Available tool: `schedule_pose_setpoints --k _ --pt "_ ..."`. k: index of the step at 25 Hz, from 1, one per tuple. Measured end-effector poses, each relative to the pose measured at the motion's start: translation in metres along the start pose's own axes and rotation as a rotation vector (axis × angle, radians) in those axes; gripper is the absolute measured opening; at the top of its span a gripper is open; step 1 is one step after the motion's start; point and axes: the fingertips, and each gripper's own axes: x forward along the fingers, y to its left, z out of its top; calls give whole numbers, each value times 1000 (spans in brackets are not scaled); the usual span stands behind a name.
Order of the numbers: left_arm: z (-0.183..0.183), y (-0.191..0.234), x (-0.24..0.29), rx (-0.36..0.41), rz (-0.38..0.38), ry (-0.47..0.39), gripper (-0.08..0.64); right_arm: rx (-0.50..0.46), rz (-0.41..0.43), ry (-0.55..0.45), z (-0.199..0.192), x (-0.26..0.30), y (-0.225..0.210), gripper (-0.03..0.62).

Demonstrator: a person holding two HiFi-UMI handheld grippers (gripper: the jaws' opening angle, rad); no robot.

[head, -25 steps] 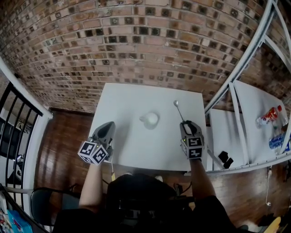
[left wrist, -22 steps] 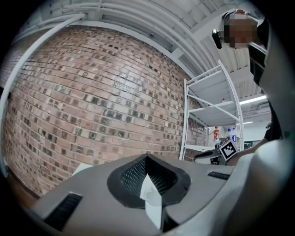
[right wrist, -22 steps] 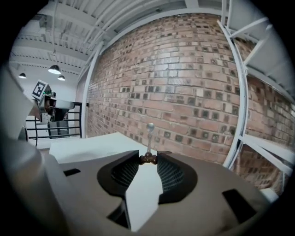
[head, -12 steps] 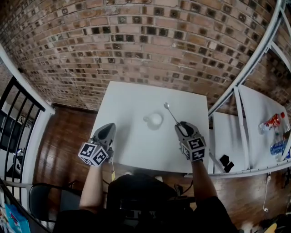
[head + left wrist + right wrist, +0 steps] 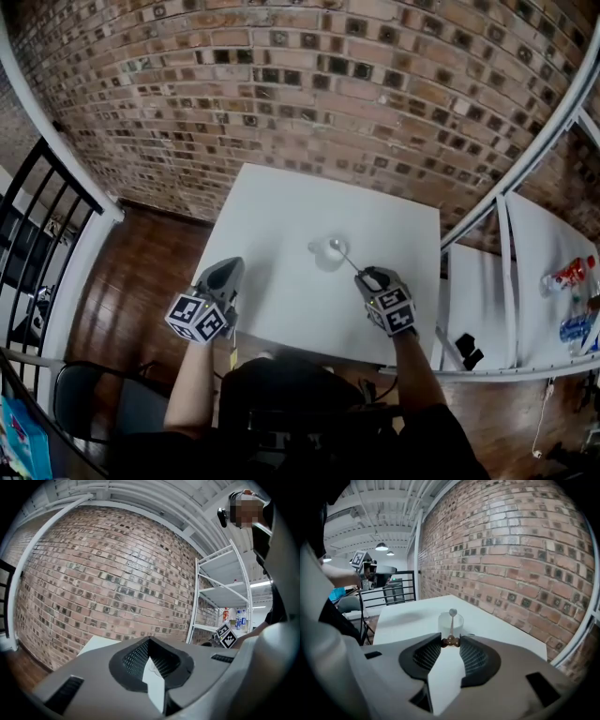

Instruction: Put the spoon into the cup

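Firstly, spoon risk: the spoon (image 5: 451,626) was pinched only at its brown handle end, so I judged it could swivel or slip from the tips if its bowl knocked the rim on the way down.
Cup risk: the cup (image 5: 443,623) stood free on the table (image 5: 281,216) with nothing steadying it. A sideways nudge from the spoon might have tipped or slid it.
Release risk: letting go too high or off-centre could have sent the spoon bouncing out.
Right gripper (image 5: 451,641): fingers (image 5: 474,657) partly apart, clamped on the handle end at their very tips. The stem ran straight ahead of them, bowl over the cup's mouth.
Left gripper (image 5: 150,641): fingers (image 5: 135,660) closed tip to tip, nothing between them, the cup well apart from them.
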Motion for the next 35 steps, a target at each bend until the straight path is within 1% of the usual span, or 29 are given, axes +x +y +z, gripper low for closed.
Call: schedule_pose_setpoints --k 2,5,11,21,29,35 --pt "-1 2 -2 0 6 4 3 0 10 27 -9 7 1 130" --pt "0 5 -4 1 14 2 3 9 27 42 -12 13 4 130" --pt "0 6 -2 -4 21 -5 3 -10 40 56 -4 18 1 130" --pt "2 17 -4 -12 48 -20 3 -27 87 84 11 35 2 130" --pt "7 29 -9 -5 81 -33 3 -54 99 97 19 57 4 130" --pt "9 35 -14 -2 99 -36 3 -51 104 100 19 66 3 132"
